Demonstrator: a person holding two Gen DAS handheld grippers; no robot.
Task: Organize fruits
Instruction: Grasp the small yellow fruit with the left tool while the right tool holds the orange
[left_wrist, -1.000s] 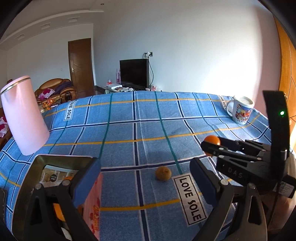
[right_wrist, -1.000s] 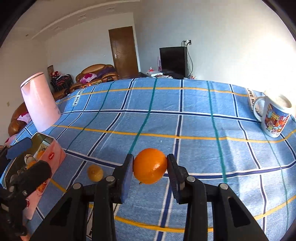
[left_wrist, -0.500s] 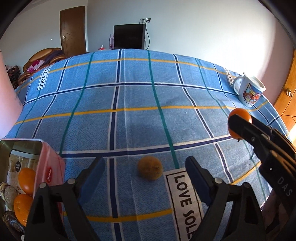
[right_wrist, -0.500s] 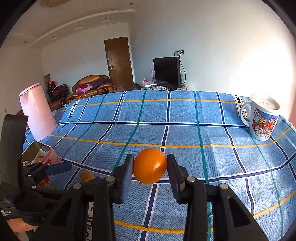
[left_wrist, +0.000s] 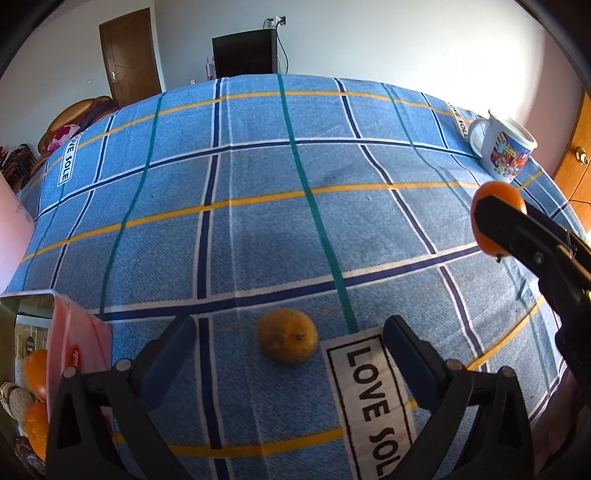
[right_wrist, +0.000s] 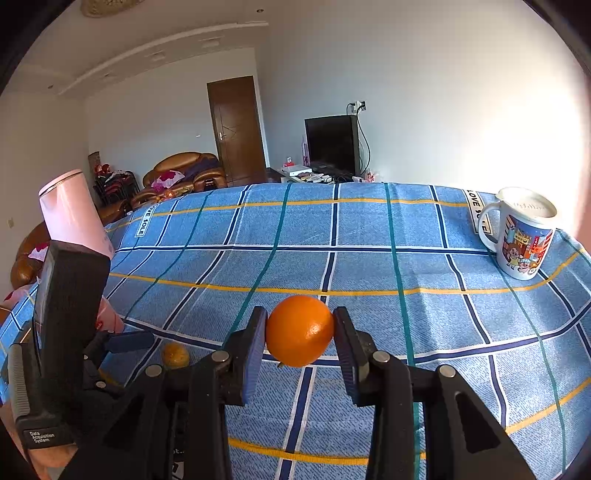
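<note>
My right gripper (right_wrist: 300, 338) is shut on a bright orange (right_wrist: 300, 335) and holds it above the blue plaid cloth; the orange also shows in the left wrist view (left_wrist: 496, 206). My left gripper (left_wrist: 289, 341) is open, low over the cloth, with a dull yellow-brown fruit (left_wrist: 288, 340) lying between its fingers, untouched. That fruit also shows in the right wrist view (right_wrist: 175, 355). A pink tin box (left_wrist: 79, 339) at the left holds two oranges (left_wrist: 37, 373).
A cartoon-print mug (right_wrist: 522, 236) stands at the far right of the table. A tall pink tumbler (right_wrist: 72, 212) stands at the far left. The left gripper body (right_wrist: 66, 325) is close beside the right one. The table's right edge is near the mug.
My left gripper has dropped and moved forward until the yellow-brown fruit lies between its open fingers. My right gripper has lifted the orange slightly and tilted up.
</note>
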